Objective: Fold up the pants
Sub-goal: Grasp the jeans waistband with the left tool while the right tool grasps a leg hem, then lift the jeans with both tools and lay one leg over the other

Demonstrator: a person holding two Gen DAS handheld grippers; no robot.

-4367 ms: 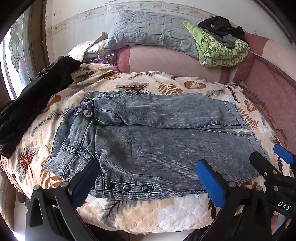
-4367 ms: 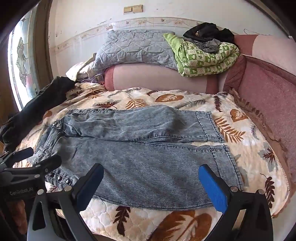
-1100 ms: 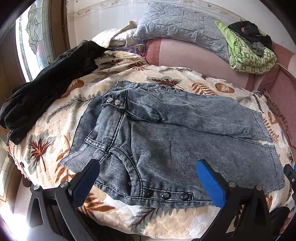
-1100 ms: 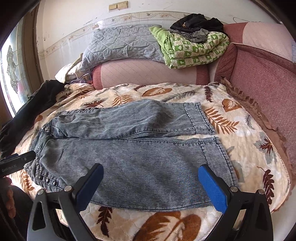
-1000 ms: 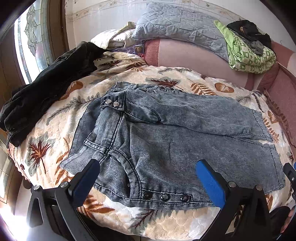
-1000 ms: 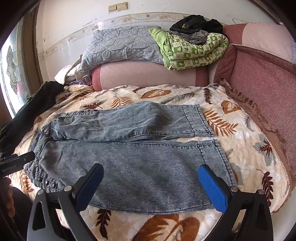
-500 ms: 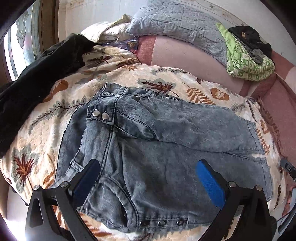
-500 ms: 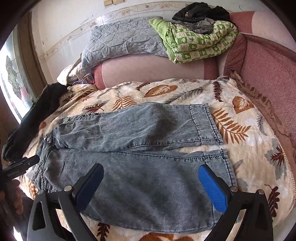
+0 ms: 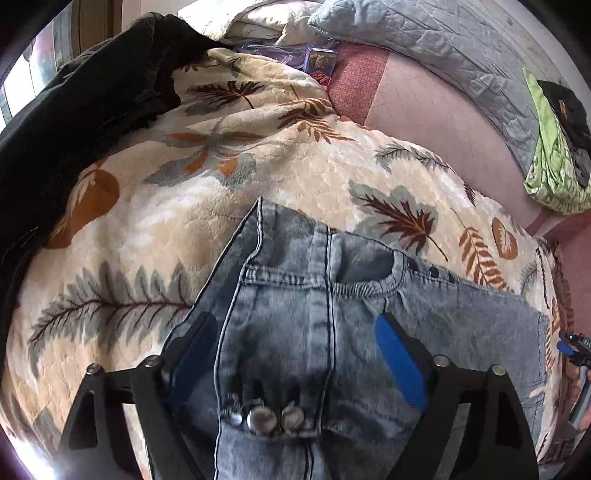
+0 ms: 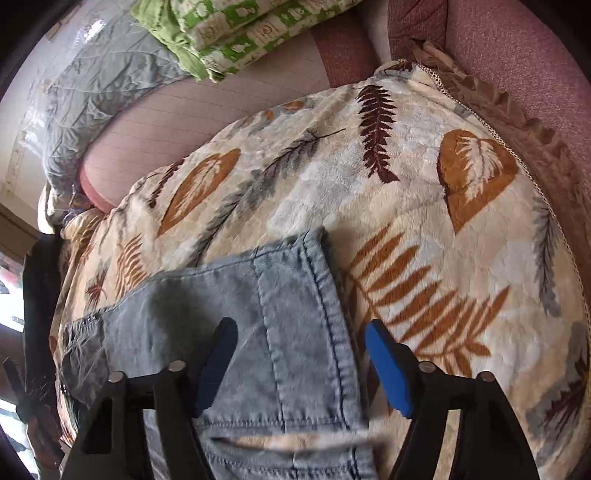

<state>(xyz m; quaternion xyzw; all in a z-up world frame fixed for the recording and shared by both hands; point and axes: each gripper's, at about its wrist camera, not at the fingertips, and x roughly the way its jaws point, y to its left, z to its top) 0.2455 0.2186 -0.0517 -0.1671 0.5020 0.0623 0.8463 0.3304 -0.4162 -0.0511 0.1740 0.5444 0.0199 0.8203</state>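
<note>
One pair of jeans, one leaf-print blanket, one grey quilt, one green blanket, one black garment

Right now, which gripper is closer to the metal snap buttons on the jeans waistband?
Left. The left gripper hangs open right over the waistband, the snap buttons between its fingers. The right gripper is open over the hem of the far leg of the jeans, at the opposite end.

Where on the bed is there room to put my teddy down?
Bare blanket lies right of the jeans' hem, toward the pink cushion. Another patch sits between the waistband and the black jacket. The headboard end is crowded.
</note>
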